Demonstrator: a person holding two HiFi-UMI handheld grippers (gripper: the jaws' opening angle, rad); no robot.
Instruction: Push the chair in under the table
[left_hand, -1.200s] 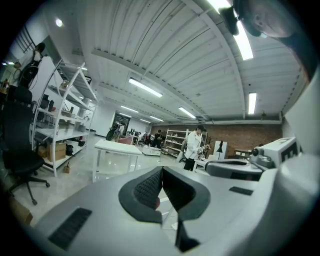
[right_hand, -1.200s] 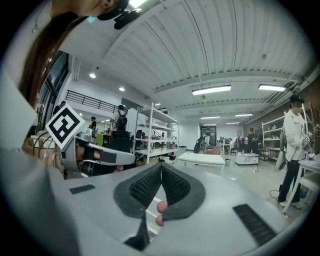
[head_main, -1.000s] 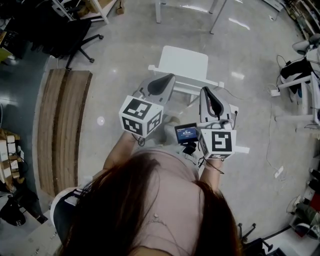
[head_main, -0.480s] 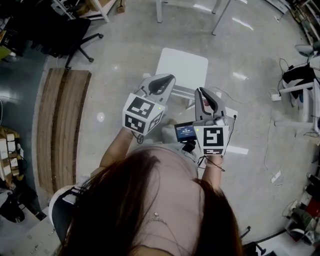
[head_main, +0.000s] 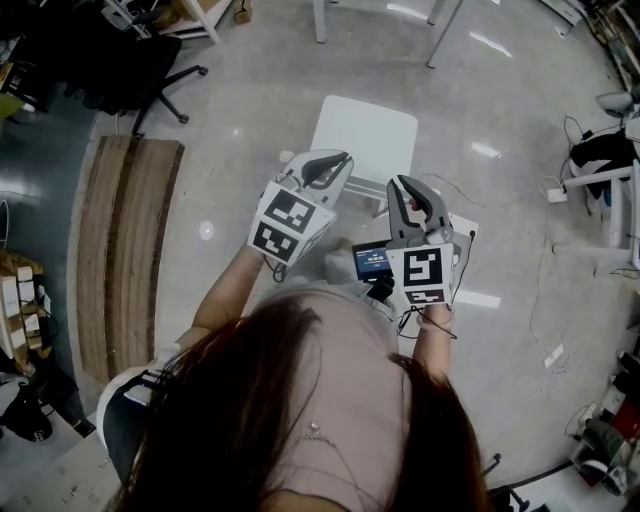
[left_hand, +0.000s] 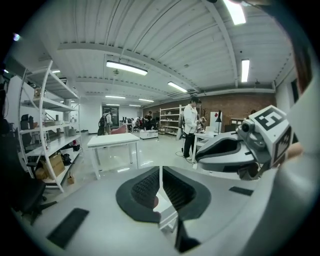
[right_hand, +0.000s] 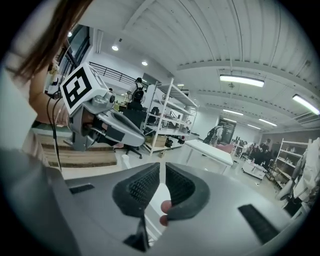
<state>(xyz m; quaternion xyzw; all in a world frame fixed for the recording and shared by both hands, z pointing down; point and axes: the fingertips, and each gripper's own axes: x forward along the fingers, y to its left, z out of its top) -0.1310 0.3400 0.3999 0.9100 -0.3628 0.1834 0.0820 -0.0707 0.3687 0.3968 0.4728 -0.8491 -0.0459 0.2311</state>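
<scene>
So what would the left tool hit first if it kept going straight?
Probably the white chair, just ahead of and below the shut left tool; depth is hard to judge.

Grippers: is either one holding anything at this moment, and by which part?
Nothing is held. The left gripper and right gripper both have jaws together and empty, close to the white chair.

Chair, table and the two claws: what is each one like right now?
White chair: upright, out on the floor, not yet under the table.
Table: standing, top bare.
Left claw: shut, empty.
Right claw: shut, empty.
</scene>
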